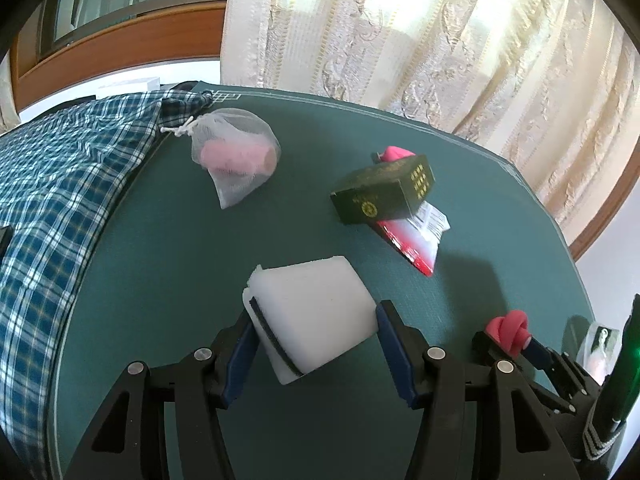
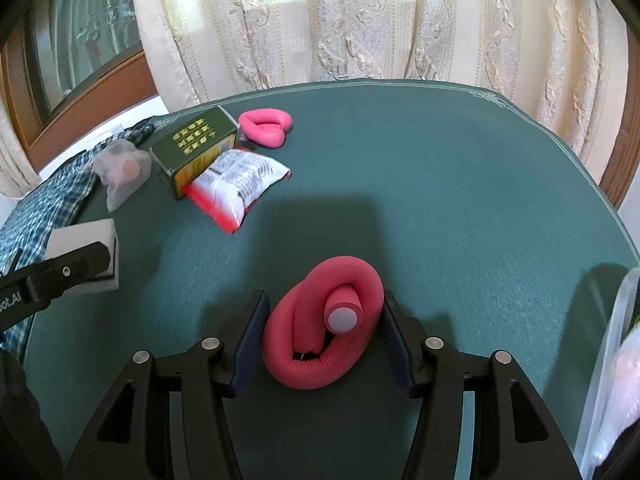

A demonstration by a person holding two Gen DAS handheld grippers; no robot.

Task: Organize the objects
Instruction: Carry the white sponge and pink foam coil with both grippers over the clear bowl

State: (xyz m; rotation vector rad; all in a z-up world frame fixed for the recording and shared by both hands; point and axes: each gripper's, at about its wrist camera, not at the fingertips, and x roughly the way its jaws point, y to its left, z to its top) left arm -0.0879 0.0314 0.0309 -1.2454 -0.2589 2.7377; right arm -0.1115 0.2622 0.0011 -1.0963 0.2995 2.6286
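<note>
My left gripper (image 1: pixel 318 312) is shut on a white sponge block (image 1: pixel 316 312) with a thin dark layer; both blue pads press on its sides. In the right wrist view the same block (image 2: pixel 86 236) shows at the far left. My right gripper (image 2: pixel 324 300) is shut on a pink foam curler (image 2: pixel 320 340) twisted into a loop, its pale round end facing the camera. In the left wrist view that curler (image 1: pixel 510 330) shows at the lower right. Both held things hang over the green table mat (image 2: pixel 460 200).
At the mat's far side lie a mesh bag (image 1: pixel 236 156) with a pink roll inside, a dark green box (image 1: pixel 384 192) resting on a red-and-white snack packet (image 1: pixel 412 240), and a second pink curler (image 2: pixel 266 126). Plaid cloth (image 1: pixel 52 184) covers the left edge. A clear plastic bag (image 2: pixel 616 360) stands at the right.
</note>
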